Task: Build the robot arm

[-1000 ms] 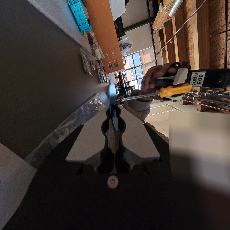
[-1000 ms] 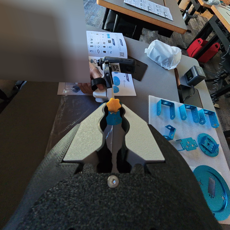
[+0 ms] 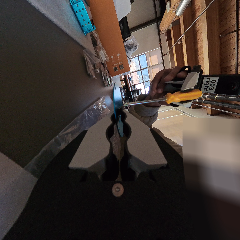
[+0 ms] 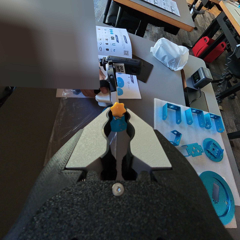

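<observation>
- A round blue metal plate (image 3: 117, 98) stands on edge above the dark desk (image 3: 42, 72), pinched between the nearly closed fingers of the left tool (image 3: 118, 116).
- The right tool (image 4: 118, 113) is closed on the orange handle of a screwdriver (image 3: 183, 96); seen end-on in the right wrist view, the handle sits between the fingertips.
- The screwdriver's metal shaft reaches across to the plate, its tip at a small screw on the plate's face just above the left tool's fingertips.
- A hand (image 3: 159, 84) in a pale cuffed sleeve grips the right tool.
- A sheet of clear plastic film (image 4: 72, 120) lies on the desk under the plate.
- Printed instruction sheets (image 4: 113, 41) lie on the far side of the desk, behind the left tool.
- To the right, a white foam sheet (image 4: 162, 132) carries blue U-shaped brackets (image 4: 171, 113), smaller blue brackets and a large blue disc (image 4: 219, 197) at its near end.
- A crumpled white bag (image 4: 170, 54) and a small grey device (image 4: 201, 77) sit at the far right.
- An orange cardboard box (image 3: 106, 35) stands farther along the desk in the left wrist view.
</observation>
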`<state>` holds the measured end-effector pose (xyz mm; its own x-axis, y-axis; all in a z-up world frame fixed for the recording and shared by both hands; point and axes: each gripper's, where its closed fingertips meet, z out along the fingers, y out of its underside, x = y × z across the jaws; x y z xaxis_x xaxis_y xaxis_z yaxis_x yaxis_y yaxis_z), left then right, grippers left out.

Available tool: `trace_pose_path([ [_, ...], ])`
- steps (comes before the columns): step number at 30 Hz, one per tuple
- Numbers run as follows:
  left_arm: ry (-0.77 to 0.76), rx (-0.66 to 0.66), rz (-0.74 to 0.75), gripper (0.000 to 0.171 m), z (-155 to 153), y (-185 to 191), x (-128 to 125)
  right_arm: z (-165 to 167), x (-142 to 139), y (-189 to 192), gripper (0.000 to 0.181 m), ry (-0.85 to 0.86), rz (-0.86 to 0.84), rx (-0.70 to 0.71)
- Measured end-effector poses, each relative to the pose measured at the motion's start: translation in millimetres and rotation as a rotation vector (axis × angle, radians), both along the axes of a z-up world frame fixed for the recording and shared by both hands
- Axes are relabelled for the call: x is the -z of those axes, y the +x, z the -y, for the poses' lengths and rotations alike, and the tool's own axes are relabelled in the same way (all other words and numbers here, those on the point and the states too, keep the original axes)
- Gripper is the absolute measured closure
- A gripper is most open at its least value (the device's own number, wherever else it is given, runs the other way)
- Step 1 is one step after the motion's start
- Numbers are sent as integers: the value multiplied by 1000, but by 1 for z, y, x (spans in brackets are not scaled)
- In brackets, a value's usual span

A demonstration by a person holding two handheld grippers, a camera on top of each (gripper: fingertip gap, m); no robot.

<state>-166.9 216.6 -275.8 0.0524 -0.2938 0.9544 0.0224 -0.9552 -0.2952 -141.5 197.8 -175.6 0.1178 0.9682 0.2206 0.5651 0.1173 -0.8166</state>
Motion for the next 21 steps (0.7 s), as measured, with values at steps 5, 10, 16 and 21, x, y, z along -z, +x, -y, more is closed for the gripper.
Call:
trace_pose_path([
  [5, 2, 1, -1, 165, 0, 0, 0, -1, 2, 0, 164, -1, 8, 3],
  [10, 1, 2, 1, 165, 0, 0, 0, -1, -2, 1, 164, 10, 4, 8],
  [16, 2, 4, 2, 165, 1, 1, 0, -1, 0, 0, 164, 14, 5, 8],
  [21, 1, 5, 2, 165, 1, 1, 0, -2, 1, 0, 164, 17, 10, 11],
])
